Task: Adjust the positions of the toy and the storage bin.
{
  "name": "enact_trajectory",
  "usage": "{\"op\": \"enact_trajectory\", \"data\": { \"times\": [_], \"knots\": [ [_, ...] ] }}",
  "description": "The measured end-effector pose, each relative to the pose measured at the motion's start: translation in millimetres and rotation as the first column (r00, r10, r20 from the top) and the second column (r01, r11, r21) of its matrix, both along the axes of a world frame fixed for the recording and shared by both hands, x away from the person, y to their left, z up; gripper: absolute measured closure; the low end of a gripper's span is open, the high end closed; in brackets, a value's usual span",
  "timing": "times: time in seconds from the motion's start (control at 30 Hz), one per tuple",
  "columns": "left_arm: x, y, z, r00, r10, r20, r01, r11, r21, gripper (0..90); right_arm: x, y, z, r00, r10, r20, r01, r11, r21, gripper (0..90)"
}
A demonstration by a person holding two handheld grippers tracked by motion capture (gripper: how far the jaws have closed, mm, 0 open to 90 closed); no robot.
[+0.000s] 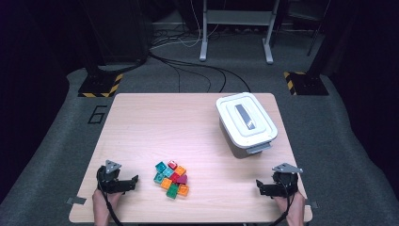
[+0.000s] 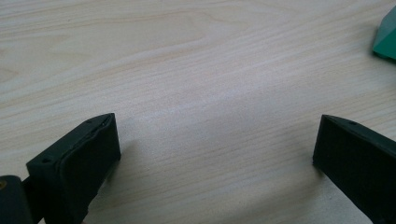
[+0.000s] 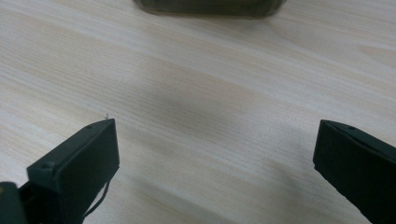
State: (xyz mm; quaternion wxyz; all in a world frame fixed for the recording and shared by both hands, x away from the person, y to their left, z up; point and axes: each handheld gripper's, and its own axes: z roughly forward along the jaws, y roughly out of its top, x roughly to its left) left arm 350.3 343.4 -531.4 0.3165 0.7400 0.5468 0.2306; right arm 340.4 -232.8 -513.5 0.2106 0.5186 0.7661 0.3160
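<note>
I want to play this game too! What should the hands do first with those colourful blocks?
Probably slide the left gripper toward the pile of colourful blocks. Its jaws stand wide open over bare table, and the pile lies just beside it. The white box has its lid on, so the right gripper, also open, may go there.

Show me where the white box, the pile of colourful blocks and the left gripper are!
white box (image 1: 246, 121): high view, on its shut lid.
pile of colourful blocks (image 1: 171, 178): high view, middle of the cluster.
left gripper (image 1: 134, 181): high view, between its open jaw tips.
</note>
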Motion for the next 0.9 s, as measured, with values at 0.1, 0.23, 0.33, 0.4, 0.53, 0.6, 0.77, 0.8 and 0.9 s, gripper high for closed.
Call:
{"op": "enact_trajectory", "data": {
  "times": [0.1,0.23,0.33,0.4,0.53,0.6,0.77,0.8,0.9],
  "knots": [
    [0.0,0.0,0.0,1.0,0.0,0.0,0.0,1.0,0.0,0.5,-0.4,0.7,4.7,1.0,0.004,0.003,-0.004,1.0,-0.002,0.0],
    [0.0,0.0,0.0,1.0,0.0,0.0,0.0,1.0,0.0,0.5,-1.6,2.8,12.2,0.9999,0.007,0.012,-0.007,1.0,0.0,0.0],
    [0.0,0.0,0.0,1.0,0.0,0.0,0.0,1.0,0.0,0.5,-1.3,5.3,18.1,0.9997,0.015,0.021,-0.015,1.0,-0.006,0.0],
    [0.0,0.0,0.0,1.0,0.0,0.0,0.0,1.0,0.0,0.5,-1.2,6.3,21.8,0.9994,0.026,0.024,-0.025,1.0,-0.01,0.0],
    [0.0,0.0,0.0,1.0,-0.001,0.0,0.001,1.0,0.0,0.5,-1.4,8.8,30.6,0.999,0.034,0.031,-0.034,0.999,-0.016,0.0],
    [0.0,0.0,0.0,1.0,0.0,0.0,0.0,1.0,0.0,0.5,-1.5,9.7,34.8,0.9986,0.036,0.039,-0.036,0.999,-0.017,0.0],
    [0.1,-0.1,0.0,1.0,0.0,0.0,0.0,1.0,0.0,0.5,-0.2,12.5,44.2,0.998,0.047,0.043,-0.046,0.999,-0.011,0.0],
    [0.2,-0.2,0.0,1.0,0.001,0.0,-0.001,1.0,0.0,0.5,0.0,12.9,46.0,0.9977,0.054,0.041,-0.054,0.998,-0.012,0.0],
    [0.2,-0.3,0.0,1.0,0.001,0.0,-0.001,1.0,0.0,0.5,0.4,13.9,49.0,0.9974,0.059,0.042,-0.058,0.998,-0.014,0.0]
  ]
}}
